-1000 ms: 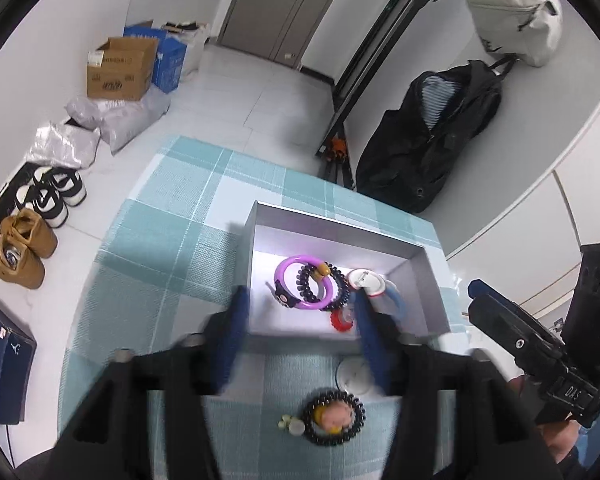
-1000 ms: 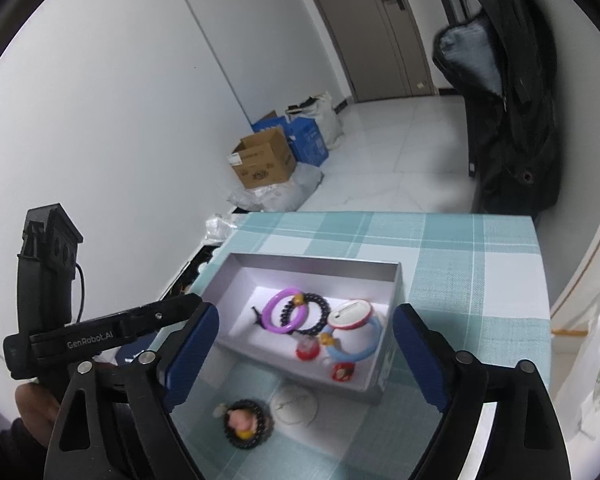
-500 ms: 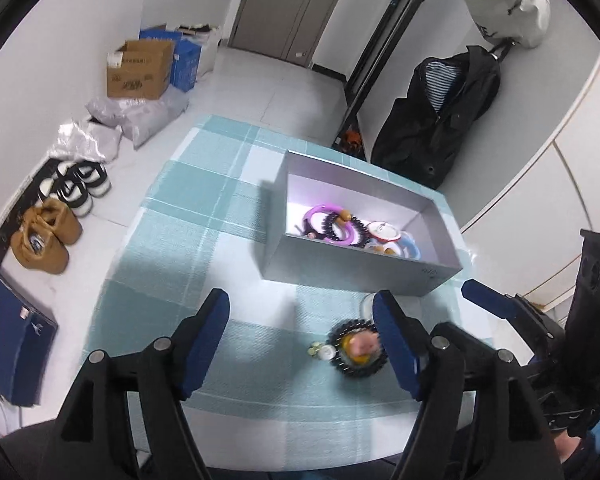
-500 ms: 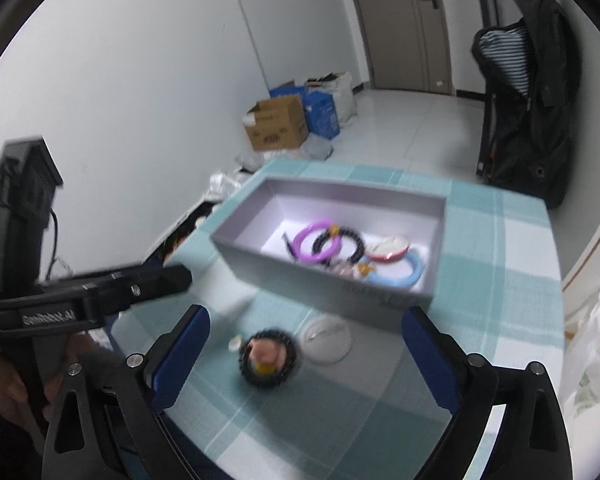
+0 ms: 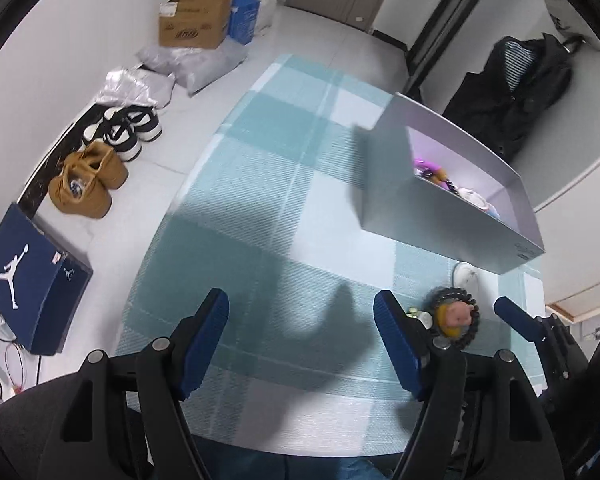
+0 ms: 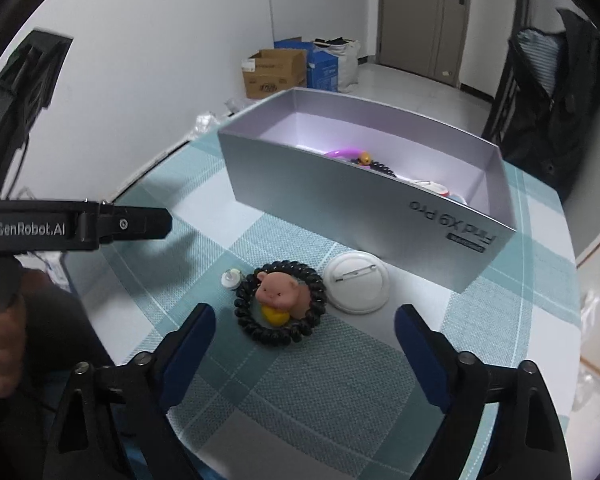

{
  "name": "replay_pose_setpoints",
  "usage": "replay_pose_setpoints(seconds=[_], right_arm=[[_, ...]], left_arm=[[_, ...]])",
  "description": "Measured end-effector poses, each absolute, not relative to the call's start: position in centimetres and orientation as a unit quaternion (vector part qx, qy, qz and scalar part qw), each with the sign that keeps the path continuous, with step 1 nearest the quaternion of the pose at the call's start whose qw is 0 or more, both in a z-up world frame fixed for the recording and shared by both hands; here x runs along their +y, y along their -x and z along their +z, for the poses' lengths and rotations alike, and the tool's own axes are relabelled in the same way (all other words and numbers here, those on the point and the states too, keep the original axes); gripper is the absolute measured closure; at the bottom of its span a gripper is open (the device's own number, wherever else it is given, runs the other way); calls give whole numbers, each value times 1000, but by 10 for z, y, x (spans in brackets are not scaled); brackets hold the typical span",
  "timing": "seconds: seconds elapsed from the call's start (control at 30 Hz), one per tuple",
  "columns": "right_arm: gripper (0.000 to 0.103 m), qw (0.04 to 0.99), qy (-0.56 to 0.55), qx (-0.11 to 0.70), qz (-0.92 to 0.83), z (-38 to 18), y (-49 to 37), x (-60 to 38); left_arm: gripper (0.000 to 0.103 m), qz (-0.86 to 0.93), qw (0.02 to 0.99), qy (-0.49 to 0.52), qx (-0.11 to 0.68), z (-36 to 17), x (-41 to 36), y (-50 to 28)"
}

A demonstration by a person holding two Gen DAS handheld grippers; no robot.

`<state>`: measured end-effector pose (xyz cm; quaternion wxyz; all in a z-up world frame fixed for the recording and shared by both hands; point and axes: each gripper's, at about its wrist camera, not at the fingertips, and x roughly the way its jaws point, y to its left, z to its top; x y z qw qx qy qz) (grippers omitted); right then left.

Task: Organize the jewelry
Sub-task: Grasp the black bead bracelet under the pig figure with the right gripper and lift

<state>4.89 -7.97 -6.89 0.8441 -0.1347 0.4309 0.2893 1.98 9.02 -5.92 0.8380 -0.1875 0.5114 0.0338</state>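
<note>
The surface, under a teal checked cloth, carries the grey box on its far side, with a purple bangle and other pieces already lying inside. Just in front of the box's near wall, three things are left outside: a white pin badge, touching or nearly touching a black coiled hair tie that rings a pink pig charm, and a small white stud just to the left of the tie. The tie lies straight ahead of the right gripper, centred between its widely spread, empty fingers; being round, it has no long axis to align with. The left gripper, equally wide and empty, points at bare cloth, the tie off beyond its right finger, so the right hand looks nearer and better aimed. Compared with a second ago, both cameras have pulled back and dropped lower: the box was then viewed from above, now only its side wall and rim show.
</note>
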Motion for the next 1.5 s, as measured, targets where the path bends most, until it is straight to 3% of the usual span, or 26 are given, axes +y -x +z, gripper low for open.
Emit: replay_pose_setpoints(seconds=[0.23,0.3,0.57,1.17,1.5], right_arm=[[38,842,177,424,283,-76,-45,-62],[51,841,182,423,283,-74,-44,-60],[61,843,182,419,284,-70,-39,-59],[63,856,33,420,300,-34,-60,-103],[63,867,9,403,294,-19,-64,-130]], left_arm=[[32,29,838,207,505,-56,95,-20],[32,24,835,213,507,-58,94,-21],[32,18,829,225,511,-59,95,-22],[32,-39,848,149,506,-50,59,-20],[32,-80,841,110,524,-57,29,-28]])
